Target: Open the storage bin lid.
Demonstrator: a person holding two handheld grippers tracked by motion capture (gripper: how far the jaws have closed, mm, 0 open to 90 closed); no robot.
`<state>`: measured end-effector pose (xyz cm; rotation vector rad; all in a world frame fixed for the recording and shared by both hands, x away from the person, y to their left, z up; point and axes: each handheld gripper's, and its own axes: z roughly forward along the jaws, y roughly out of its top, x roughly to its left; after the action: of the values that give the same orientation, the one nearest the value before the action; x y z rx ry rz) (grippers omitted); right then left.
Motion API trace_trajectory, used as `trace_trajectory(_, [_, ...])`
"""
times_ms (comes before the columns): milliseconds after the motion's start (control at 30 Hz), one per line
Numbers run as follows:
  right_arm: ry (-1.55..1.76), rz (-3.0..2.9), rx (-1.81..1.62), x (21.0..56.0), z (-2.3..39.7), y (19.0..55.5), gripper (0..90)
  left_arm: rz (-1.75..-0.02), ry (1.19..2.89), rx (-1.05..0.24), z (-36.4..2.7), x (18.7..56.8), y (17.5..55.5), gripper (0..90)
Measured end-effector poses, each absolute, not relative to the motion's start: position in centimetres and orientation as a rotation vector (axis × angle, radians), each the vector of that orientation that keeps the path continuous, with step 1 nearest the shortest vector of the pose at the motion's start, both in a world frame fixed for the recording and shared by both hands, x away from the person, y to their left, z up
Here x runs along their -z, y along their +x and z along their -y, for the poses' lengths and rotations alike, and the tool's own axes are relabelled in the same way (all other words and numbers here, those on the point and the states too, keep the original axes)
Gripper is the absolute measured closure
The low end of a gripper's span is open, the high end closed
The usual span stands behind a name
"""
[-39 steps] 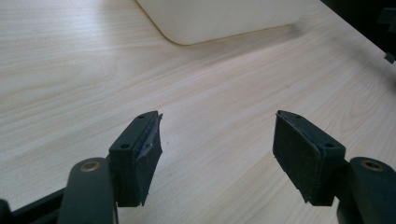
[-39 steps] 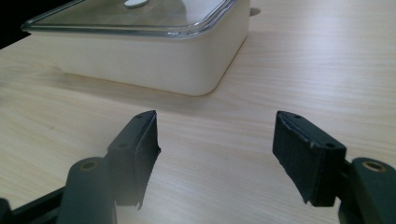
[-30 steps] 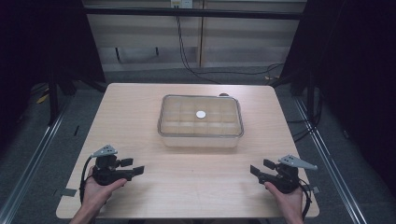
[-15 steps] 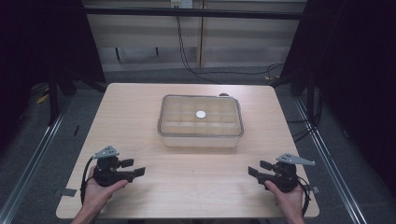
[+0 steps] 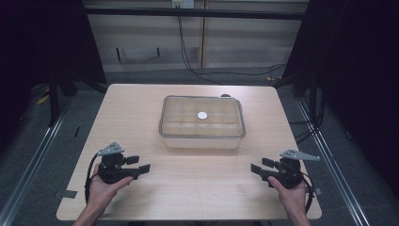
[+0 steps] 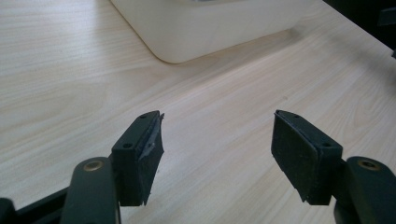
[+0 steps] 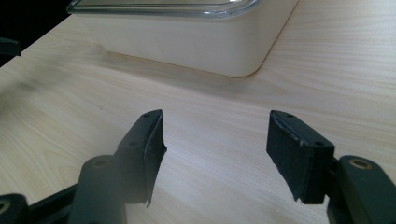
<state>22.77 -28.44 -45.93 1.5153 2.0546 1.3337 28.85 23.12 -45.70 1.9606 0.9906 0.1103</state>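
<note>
The left tool (image 5: 140,165) and right tool (image 5: 259,165) rest low near the front corners of the wooden surface (image 5: 197,188), jaws spread apart and holding nothing. Farther back, mid-surface, sits a clear lidded container (image 5: 202,121) with a white disc (image 5: 202,115) on its lid

A light wooden bench (image 5: 141,108) stands on a grey floor (image 5: 42,150), with dark curtains (image 5: 357,70) hanging along both sides. Black cables (image 5: 186,52) run down the pale wall panels (image 5: 141,42) behind it and trail across the floor. A small strip of tape (image 5: 70,193) lies on the floor beside the bench's near left corner.
</note>
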Motion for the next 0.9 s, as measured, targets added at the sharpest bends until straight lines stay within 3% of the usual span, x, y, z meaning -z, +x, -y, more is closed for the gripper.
trace_trajectory(433, [1.501,-2.122,-1.318,45.2,27.0,24.5,33.0,-0.954,1.998,-0.11,-21.9,45.2,29.1,35.5])
trace_trajectory(500, [1.496,-2.122,-1.304,45.0,26.8,24.8,28.4,-0.936,2.005,-0.109,-21.6,45.1,29.1,35.7])
trace_trajectory(900, [1.518,-2.108,-1.327,44.4,27.6,26.3,29.5,-0.918,1.993,-0.122,-20.6,44.1,31.1,36.3])
